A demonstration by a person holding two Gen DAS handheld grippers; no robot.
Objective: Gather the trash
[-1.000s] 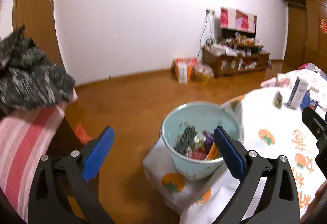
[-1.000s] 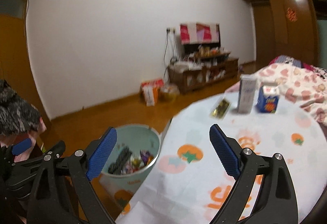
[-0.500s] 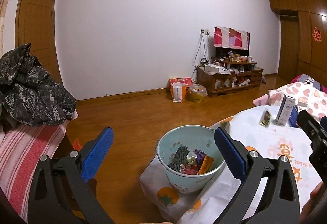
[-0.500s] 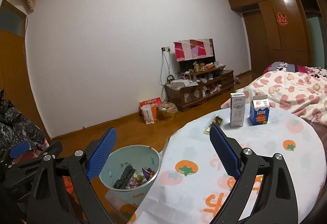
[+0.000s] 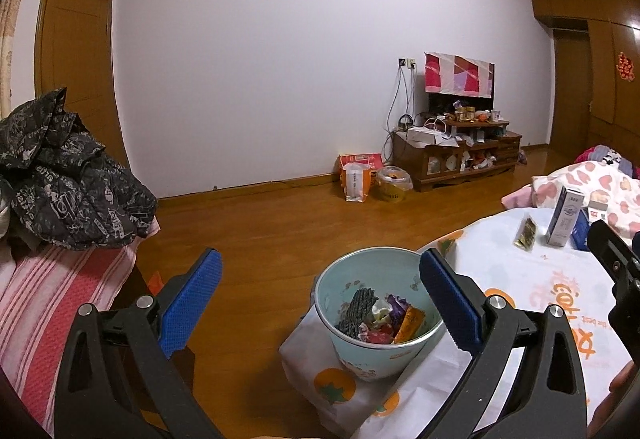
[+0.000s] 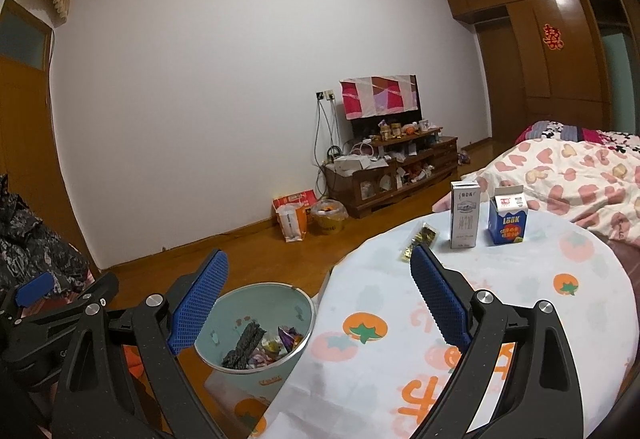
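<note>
I see the pale green bin (image 5: 376,323) on the floor against the table's (image 6: 500,279) draped edge, holding crumpled wrappers (image 5: 380,319) and one dark ridged piece. My left gripper (image 5: 320,299) hangs above it with its jaws spread wide and nothing between them; my right gripper (image 6: 316,299) is likewise spread and empty. On the far tabletop a gold wrapper (image 6: 418,241) lies beside an upright white carton (image 6: 464,215) and a blue carton (image 6: 507,215).
</note>
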